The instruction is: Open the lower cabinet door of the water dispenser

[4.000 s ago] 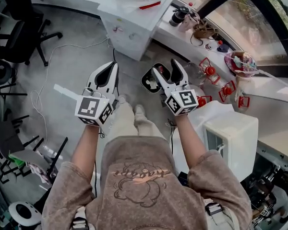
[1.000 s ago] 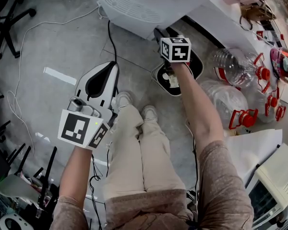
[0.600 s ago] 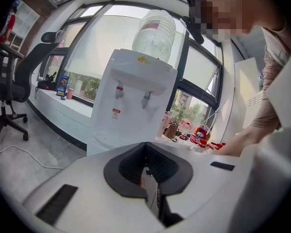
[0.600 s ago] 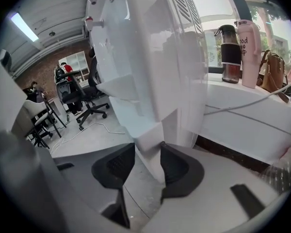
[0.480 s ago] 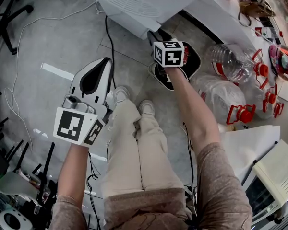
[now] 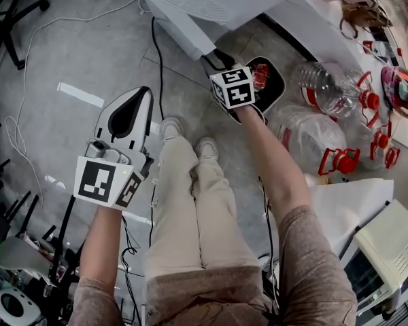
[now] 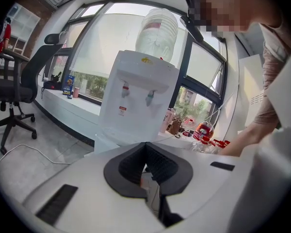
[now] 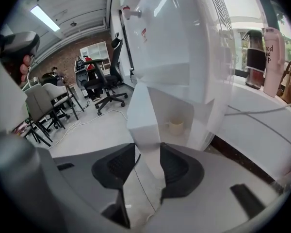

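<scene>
White lower cabinet door (image 8: 144, 125) of water dispenser (image 7: 136, 96) swung open, far centre. Right gripper (image 8: 148, 166) grasping door's free edge, jaws just been closing on it. Left gripper (image 7: 146, 166) clenched on nothing, near left, apart from dispenser. Clear bottles (image 6: 326, 97) on floor, right.

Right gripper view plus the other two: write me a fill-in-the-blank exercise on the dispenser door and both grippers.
1. The white lower cabinet door of the white water dispenser stands partly ____.
2. Its edge sits clamped between the jaws of the ____ gripper.
3. The left gripper is ____, nothing between its jaws.
Missing: open; right; shut.
The right gripper has just been closing its jaws on that edge.
</scene>
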Demonstrator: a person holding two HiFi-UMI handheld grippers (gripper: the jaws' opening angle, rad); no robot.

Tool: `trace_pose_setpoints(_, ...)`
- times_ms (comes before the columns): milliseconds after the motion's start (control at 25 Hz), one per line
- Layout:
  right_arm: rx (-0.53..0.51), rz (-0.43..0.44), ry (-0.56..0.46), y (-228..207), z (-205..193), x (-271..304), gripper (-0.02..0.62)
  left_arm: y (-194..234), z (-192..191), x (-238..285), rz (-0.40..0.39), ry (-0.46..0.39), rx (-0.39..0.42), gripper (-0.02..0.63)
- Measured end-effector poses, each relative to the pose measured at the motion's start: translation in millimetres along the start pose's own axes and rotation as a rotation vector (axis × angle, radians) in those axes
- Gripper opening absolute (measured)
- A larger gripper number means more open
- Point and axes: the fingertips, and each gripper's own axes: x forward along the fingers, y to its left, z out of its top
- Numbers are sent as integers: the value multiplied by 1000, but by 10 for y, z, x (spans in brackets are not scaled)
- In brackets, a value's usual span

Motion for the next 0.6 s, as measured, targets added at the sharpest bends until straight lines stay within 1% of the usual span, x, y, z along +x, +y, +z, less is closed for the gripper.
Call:
trace_pose_setpoints(160, -37, 34, -5, 181, -23, 7, 155, 50, -5, -34, 16, -4, -13, 12)
trace_pose_setpoints(240, -40, 51, -5, 260, -34, 7, 143, 70, -20, -65, 23, -3, -19, 12)
trace_pose_setpoints(280, -38, 57, -4, 295, -40, 11, 133, 79, -32, -82, 27, -1, -21, 12)
trace_pose_setpoints(360, -44, 70, 3, 365, -55, 23, 69, 94, -51, -112, 33, 3, -25, 12)
trace_pose_setpoints(600, -77, 151, 13, 696, -55, 109, 35, 202, -74, -199, 57, 7, -40, 12)
